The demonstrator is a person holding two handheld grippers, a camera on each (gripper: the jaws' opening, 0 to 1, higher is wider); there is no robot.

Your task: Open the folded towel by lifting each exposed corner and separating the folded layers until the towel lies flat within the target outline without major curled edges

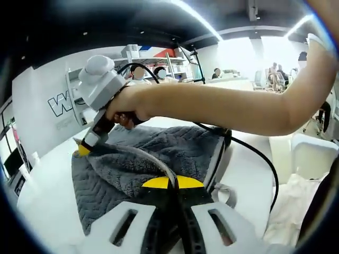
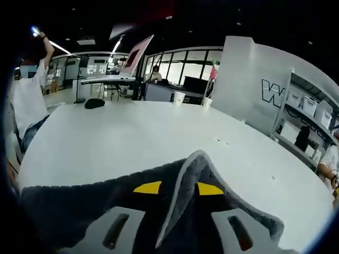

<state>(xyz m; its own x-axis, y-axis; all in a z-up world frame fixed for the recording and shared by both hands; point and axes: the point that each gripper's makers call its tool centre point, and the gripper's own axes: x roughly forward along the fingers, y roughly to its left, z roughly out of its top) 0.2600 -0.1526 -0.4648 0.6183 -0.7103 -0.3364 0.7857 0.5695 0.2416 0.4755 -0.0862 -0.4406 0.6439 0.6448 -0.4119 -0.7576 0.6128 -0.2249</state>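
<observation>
**Two grippers pinching a grey towel on a white table**

Left gripper view. The left gripper (image 1: pixel 172 182), with yellow-tipped jaws, is closed on a raised fold of the grey towel (image 1: pixel 159 153); the light-coloured hem of the fold runs straight into the gap between the tips. The towel, a plush cloth with a chevron weave, lies on the white table (image 1: pixel 47 201), with its longer visible axis running from the left gripper away toward the right gripper (image 1: pixel 83 150). That gripper, gripped by a person's hand (image 1: pixel 124 108) on a bare forearm, has its yellow tip down on the far-left corner of the towel; whether its jaws meet cannot be told from here. A black cable (image 1: pixel 249 151) crosses the table beyond the towel's right edge. Behind the towel stands a white panel (image 1: pixel 42 111) bearing a large outlined "W"; the rest of the lettering is cut off.

Right gripper view. The right gripper (image 2: pixel 177 188) is closed on a towel edge (image 2: pixel 193 174), which rises in a peak between the yellow tips, its pale hem (image 2: pixel 177 198) running down between the jaws. The towel spreads to both sides of the jaws over the table (image 2: pixel 132 137). Beyond the table, a white partition (image 2: pixel 254 90) shows the same outlined "W".
</observation>
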